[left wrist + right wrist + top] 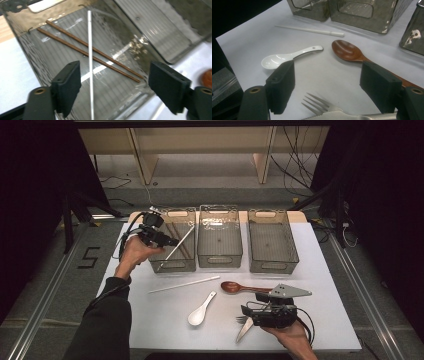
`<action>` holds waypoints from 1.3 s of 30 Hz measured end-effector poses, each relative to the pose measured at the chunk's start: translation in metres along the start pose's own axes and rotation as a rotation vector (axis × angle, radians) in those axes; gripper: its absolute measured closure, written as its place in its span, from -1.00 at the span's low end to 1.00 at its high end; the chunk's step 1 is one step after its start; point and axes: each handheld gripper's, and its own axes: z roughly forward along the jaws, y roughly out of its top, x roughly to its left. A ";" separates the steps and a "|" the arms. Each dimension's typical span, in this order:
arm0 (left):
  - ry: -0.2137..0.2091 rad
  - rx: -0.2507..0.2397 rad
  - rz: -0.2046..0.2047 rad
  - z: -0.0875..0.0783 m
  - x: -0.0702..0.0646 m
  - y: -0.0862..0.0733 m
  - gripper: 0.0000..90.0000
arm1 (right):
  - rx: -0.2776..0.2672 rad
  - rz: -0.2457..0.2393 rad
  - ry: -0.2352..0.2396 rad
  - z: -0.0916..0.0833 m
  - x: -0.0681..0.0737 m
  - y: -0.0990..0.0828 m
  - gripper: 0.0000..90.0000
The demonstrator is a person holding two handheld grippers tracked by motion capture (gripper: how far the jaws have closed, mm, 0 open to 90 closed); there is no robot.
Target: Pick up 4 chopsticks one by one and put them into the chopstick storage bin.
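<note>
My left gripper [169, 241] [115, 82] hovers over the left clear bin [186, 266] [30, 47], jaws wide open. A white chopstick [176, 247] [90, 57] lies slanted in that bin below the jaws, close to the left pad [68, 85] but not pressed by it. Under it rest two brown chopsticks [100, 53]. At the table's front right my right gripper [243, 314] [327, 85] stands open over a metal fork [242, 320] [319, 105], with a knife [245, 331] [352, 117] beside it.
On the white table lie a second white chopstick [184, 284] [312, 30], a white ceramic spoon [200, 310] [287, 57] and a wooden spoon [237, 287] [348, 51]. The middle bin [220, 260] and the right bin [272, 265] stand at the back.
</note>
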 end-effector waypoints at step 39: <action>-0.037 0.304 0.262 0.039 -0.062 -0.077 -0.45 | -0.003 -0.011 -0.006 0.000 0.002 0.000 -0.35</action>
